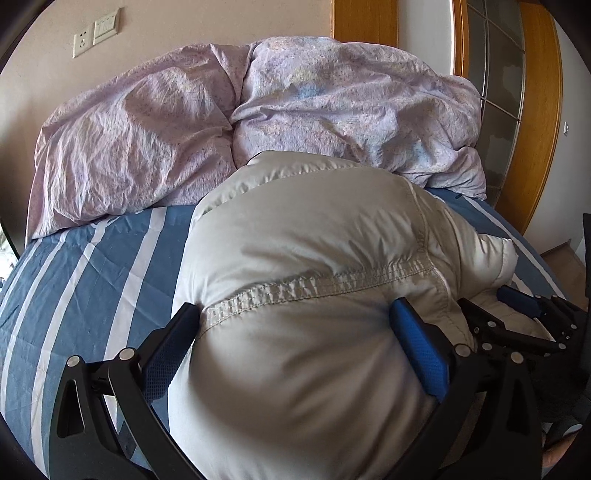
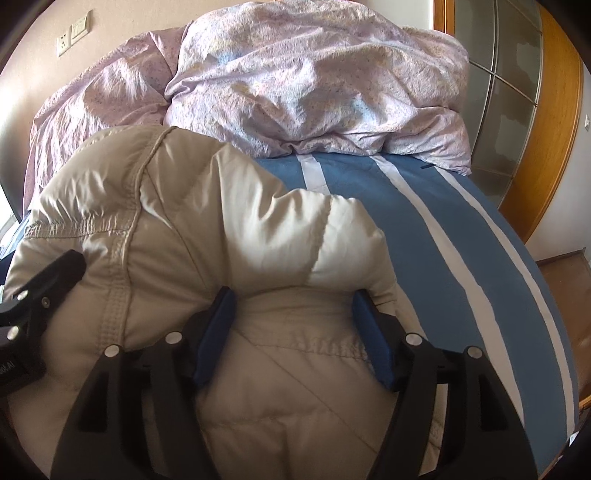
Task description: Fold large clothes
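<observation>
A puffy beige down jacket (image 1: 306, 240) lies bunched on the blue striped bed; it also shows in the right wrist view (image 2: 177, 221). My left gripper (image 1: 295, 317) has its blue-padded fingers wide apart, pressed against both sides of a thick bulge of the jacket. My right gripper (image 2: 291, 306) likewise straddles a padded fold of the jacket, fingers spread and squeezing it. The right gripper shows at the right edge of the left wrist view (image 1: 524, 314), close beside the left one.
A crumpled lilac duvet (image 1: 258, 122) is piled at the head of the bed, also in the right wrist view (image 2: 314, 85). The blue and white striped sheet (image 2: 461, 240) extends right. A wooden-framed glass door (image 1: 517, 110) stands at the right; wall sockets (image 1: 96, 33) sit upper left.
</observation>
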### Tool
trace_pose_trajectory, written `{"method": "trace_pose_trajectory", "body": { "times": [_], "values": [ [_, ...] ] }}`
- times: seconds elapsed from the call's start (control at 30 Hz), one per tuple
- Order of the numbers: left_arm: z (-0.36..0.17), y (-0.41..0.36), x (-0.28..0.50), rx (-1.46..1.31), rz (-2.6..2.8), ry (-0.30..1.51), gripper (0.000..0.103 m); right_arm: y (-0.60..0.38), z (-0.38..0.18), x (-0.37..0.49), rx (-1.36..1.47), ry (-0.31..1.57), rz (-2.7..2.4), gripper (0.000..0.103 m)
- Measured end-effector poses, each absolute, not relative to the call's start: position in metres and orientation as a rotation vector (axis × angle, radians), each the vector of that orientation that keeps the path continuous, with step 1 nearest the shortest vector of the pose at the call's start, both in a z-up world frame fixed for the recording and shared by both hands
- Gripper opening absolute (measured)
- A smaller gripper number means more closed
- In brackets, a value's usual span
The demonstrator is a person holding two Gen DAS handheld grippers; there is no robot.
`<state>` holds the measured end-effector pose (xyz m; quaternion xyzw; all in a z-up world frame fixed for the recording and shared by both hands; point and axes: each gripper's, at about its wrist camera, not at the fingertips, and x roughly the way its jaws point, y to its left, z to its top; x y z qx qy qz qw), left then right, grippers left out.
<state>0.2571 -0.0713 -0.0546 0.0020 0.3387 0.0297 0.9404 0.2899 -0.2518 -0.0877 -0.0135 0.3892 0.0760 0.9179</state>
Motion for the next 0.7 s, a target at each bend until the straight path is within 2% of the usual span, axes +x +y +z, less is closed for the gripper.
{"method": "trace_pose_trajectory", "body": {
  "times": [0.33,0.47,0.53,0.6,0.7],
  "values": [
    [-0.053,-0.065,0.247,-0.014,0.064,0.665,0.102,-0.251,-0.086,0.290,-0.041,0.805,0.152,0.068],
    [-0.039,-0.043,0.229,-0.099,0.019,0.676,0.102,-0.275,-0.065,0.280,0.051,0.844,0.195,0.085],
    [-0.032,-0.031,0.222,-0.133,-0.014,0.671,0.102,-0.292,-0.056,0.275,0.118,0.847,0.200,0.086],
    [-0.026,-0.017,0.217,-0.178,-0.053,0.670,0.102,-0.316,-0.049,0.273,0.202,0.857,0.206,0.093],
    [-0.026,0.009,0.217,-0.270,-0.101,0.703,0.102,-0.348,-0.053,0.280,0.340,0.924,0.228,0.095]
  ]
}}
